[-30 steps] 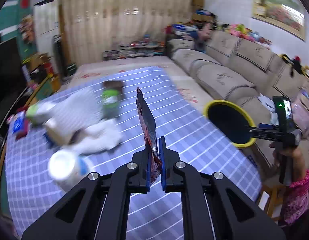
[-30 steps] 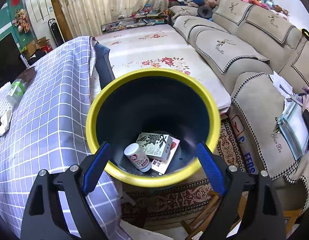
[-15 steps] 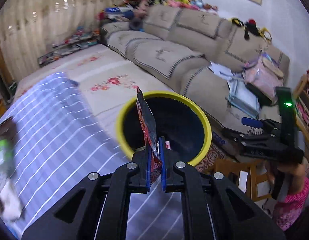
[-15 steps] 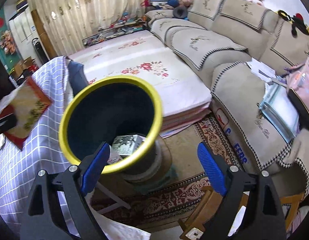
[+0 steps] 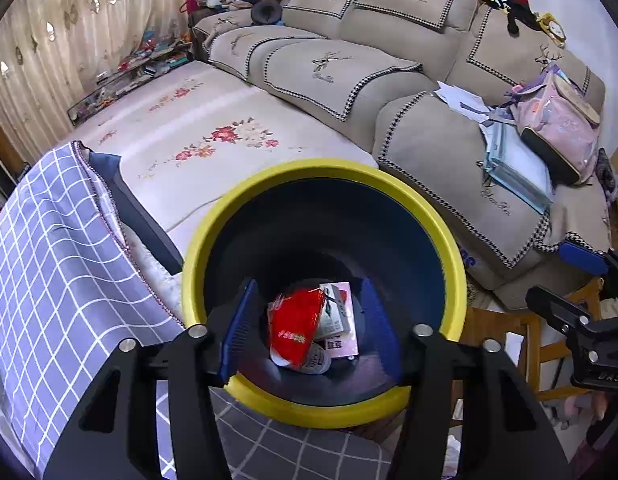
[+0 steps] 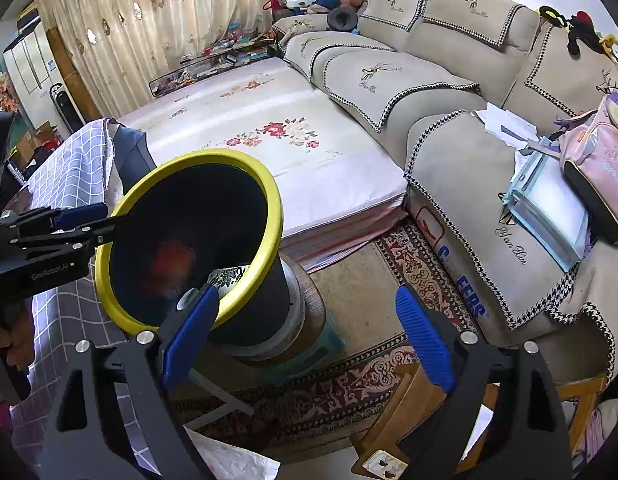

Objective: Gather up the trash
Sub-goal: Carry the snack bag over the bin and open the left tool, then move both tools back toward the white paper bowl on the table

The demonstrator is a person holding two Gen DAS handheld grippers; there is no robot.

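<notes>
A dark bin with a yellow rim sits beside the table; it also shows in the right wrist view. My left gripper is open over the bin mouth and holds nothing. A red snack wrapper lies free inside the bin on a small box and a white cup; in the right wrist view the wrapper is a red blur. My right gripper is open and empty, right of the bin. The left gripper also shows there.
A checked purple tablecloth covers the table left of the bin. A floral mattress and a beige sofa lie beyond. The bin stands on a round stool over a patterned rug. A wooden stool is below my right gripper.
My left gripper swung from the table to the bin, opened and let go of the red wrapper, which now lies inside the bin. My right gripper pulled back to the right of the bin.
</notes>
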